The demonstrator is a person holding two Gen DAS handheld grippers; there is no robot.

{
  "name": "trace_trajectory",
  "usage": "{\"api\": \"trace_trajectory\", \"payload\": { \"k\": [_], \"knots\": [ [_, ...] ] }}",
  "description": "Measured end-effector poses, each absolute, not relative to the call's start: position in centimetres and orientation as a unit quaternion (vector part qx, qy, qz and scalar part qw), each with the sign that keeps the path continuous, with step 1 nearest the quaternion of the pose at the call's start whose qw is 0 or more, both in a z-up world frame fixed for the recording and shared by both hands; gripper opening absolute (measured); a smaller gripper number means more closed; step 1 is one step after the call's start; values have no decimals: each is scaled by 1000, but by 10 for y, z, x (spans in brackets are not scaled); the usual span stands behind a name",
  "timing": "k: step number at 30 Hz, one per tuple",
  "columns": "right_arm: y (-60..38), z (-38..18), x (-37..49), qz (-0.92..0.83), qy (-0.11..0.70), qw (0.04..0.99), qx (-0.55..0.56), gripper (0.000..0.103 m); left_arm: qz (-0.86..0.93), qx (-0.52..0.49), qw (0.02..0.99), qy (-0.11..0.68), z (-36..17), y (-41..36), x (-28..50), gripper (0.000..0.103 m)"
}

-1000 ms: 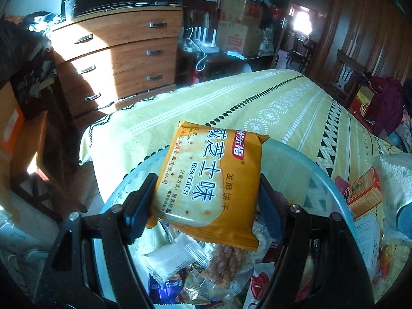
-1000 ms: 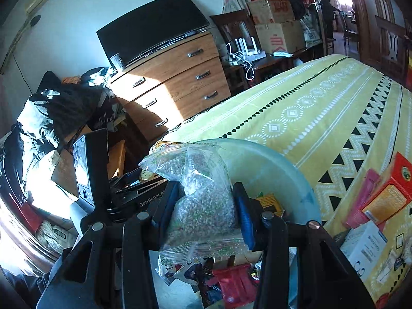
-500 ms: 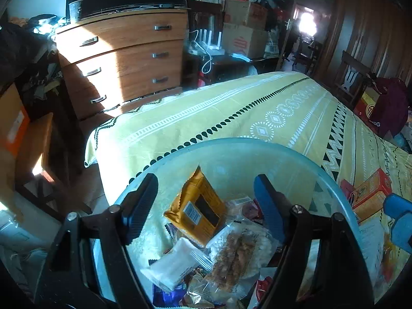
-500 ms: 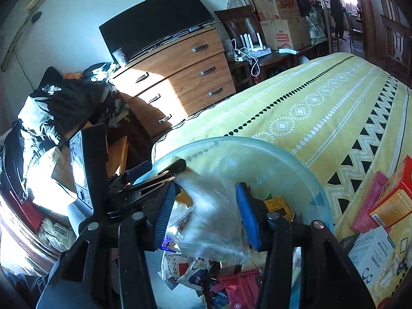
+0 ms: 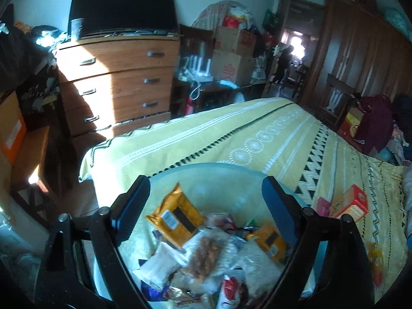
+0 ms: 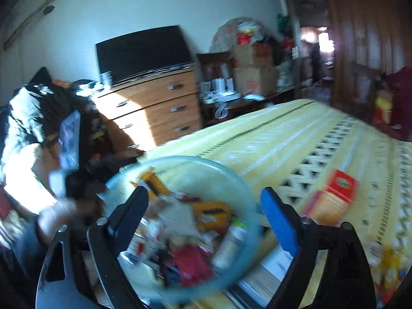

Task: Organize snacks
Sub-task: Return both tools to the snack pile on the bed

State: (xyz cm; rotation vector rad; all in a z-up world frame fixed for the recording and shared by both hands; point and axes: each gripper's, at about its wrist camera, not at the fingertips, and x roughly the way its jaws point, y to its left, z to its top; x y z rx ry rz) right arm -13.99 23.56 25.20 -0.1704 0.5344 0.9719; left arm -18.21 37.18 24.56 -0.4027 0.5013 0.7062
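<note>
A pale blue round tub (image 5: 221, 172) sits on the yellow patterned cloth and holds several snack packs. An orange biscuit pack (image 5: 177, 219) lies back side up inside it, near the far wall. My left gripper (image 5: 206, 200) is open and empty just above the tub. My right gripper (image 6: 204, 211) is open and empty above the same tub (image 6: 231, 180); this view is blurred. A red and orange box (image 5: 352, 203) lies on the cloth right of the tub, and shows in the right wrist view (image 6: 334, 195).
A wooden chest of drawers (image 5: 116, 85) with a black TV stands behind the table's far left edge. Cardboard boxes (image 5: 231, 59) and chairs crowd the back. More loose snack packs (image 6: 388, 260) lie on the cloth at the right. Dark wardrobes (image 5: 360, 56) line the right side.
My left gripper opened and dropped the orange biscuit pack into the tub. My right gripper opened and let the clear bag of green bits fall in, then swung to the right.
</note>
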Motion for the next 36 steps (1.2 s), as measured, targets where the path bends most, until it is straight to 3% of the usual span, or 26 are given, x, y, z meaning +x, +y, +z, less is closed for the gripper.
{"api": "trace_trajectory", "payload": {
  "k": [5, 9, 12, 16, 17, 19, 21, 23, 31, 36],
  "knots": [
    [97, 191, -166, 336, 296, 892, -66, 92, 189, -122, 952, 207, 293, 266, -161, 94],
    [9, 137, -185, 247, 354, 900, -66, 92, 1, -74, 968, 240, 299, 143, -143, 97],
    [-48, 103, -199, 197, 392, 897, -49, 92, -86, -45, 956, 276, 278, 78, -132, 97],
    [-109, 78, -205, 159, 420, 893, -5, 92, -181, -21, 906, 381, 197, 17, -84, 96],
    [-112, 80, -205, 156, 422, 893, 0, 92, -200, -18, 888, 414, 172, 8, -70, 96],
    [-128, 76, -199, 150, 422, 894, 11, 92, -171, -7, 853, 493, 115, -3, -36, 86],
    [-144, 71, -197, 147, 421, 895, 21, 92, -167, -10, 835, 524, 77, -9, -17, 77],
    [-154, 67, -190, 145, 424, 893, 35, 92, -132, 6, 830, 542, 51, -14, 5, 75],
    [-174, 38, -172, 143, 449, 879, 74, 92, -146, 60, 840, 520, 15, -49, 49, 77],
    [-174, 29, -167, 142, 453, 876, 81, 92, 24, 56, 870, 490, 28, 9, 41, 76]
  ]
}}
